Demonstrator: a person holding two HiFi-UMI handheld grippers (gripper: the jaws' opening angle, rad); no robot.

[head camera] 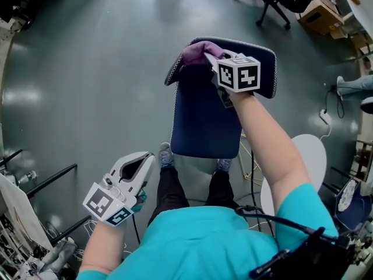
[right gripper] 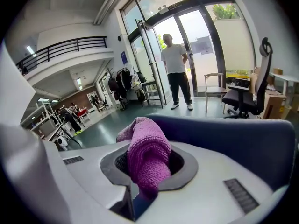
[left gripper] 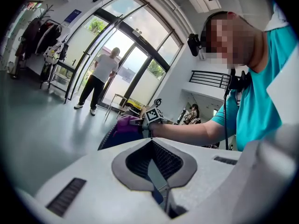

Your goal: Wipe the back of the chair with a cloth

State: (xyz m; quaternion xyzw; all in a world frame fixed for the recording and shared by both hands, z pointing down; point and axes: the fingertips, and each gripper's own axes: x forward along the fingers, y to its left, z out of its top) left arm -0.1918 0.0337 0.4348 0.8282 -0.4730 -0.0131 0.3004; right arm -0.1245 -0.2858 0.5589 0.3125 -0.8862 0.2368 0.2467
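One top corner is all you seem to have reached: your right gripper, fingers clamped on the purple cloth, holds it against the chair back, the rest likely unwiped, while your left gripper hangs aside, fingers together, empty.

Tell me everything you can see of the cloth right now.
The cloth is purple-pink with a nubby, terry-like weave, bunched into a thick wad. The right gripper is shut on it, and a rounded lump sticks out past the jaws. In the head view it rests on the top edge of the dark blue chair back, near one corner.
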